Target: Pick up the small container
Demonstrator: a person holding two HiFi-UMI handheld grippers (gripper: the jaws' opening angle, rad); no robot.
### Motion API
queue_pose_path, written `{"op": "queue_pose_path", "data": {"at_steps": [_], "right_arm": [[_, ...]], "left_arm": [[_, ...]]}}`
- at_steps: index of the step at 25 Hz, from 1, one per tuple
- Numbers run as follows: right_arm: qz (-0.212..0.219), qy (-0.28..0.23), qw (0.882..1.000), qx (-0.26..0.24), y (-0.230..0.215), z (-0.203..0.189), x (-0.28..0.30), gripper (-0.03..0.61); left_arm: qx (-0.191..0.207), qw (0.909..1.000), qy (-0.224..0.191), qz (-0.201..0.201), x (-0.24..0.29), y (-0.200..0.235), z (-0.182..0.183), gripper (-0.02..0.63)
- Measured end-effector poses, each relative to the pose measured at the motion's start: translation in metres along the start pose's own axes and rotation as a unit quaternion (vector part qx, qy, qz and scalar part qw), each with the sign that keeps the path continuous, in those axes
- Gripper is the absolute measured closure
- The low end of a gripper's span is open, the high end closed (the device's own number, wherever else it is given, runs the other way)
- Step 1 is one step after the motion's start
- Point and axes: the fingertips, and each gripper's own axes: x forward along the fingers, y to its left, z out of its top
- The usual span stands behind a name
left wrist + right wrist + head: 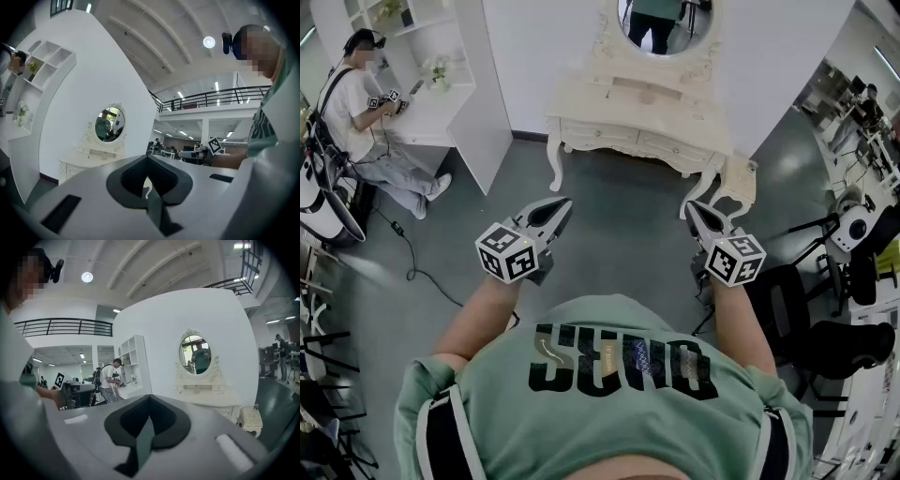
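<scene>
I cannot pick out a small container in any view. My left gripper (565, 202) and right gripper (689, 204) hang side by side in front of the person's green shirt, over grey floor. Both point toward a cream dressing table (637, 117) with an oval mirror (666, 23). Each pair of jaws is closed to a point with nothing between them. In the left gripper view the jaws (149, 157) meet in front of the table (89, 161). The right gripper view has the jaws (149, 397) together, and the table (206, 397) stands beyond them.
A small cream stool (739, 183) stands at the table's right end. A white shelf unit (478, 94) is at the far left, with a seated person (370, 122) beside it. A cable (412, 262) lies on the floor at left. Black chairs (825, 328) crowd the right side.
</scene>
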Motion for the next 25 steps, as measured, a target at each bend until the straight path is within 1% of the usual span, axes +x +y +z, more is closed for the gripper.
{"op": "queue_pose_path", "data": {"at_steps": [10,17,25], "right_arm": [[0.002,0.0,1.0,-0.002,-0.003,0.004,0.002,0.572],[-0.001,-0.005,1.0,0.014,-0.013,0.005,-0.004,0.571],[0.011,-0.001,1.0,-0.004,-0.03,0.009,-0.021,0.571]], "left_arm": [[0.002,1.0,0.002,0.0,0.005,-0.002,0.001,0.615],[0.007,1.0,0.002,0.003,0.011,-0.012,0.003,0.615],[0.012,0.9997,-0.009,0.019,0.028,-0.035,0.003,0.615]]}}
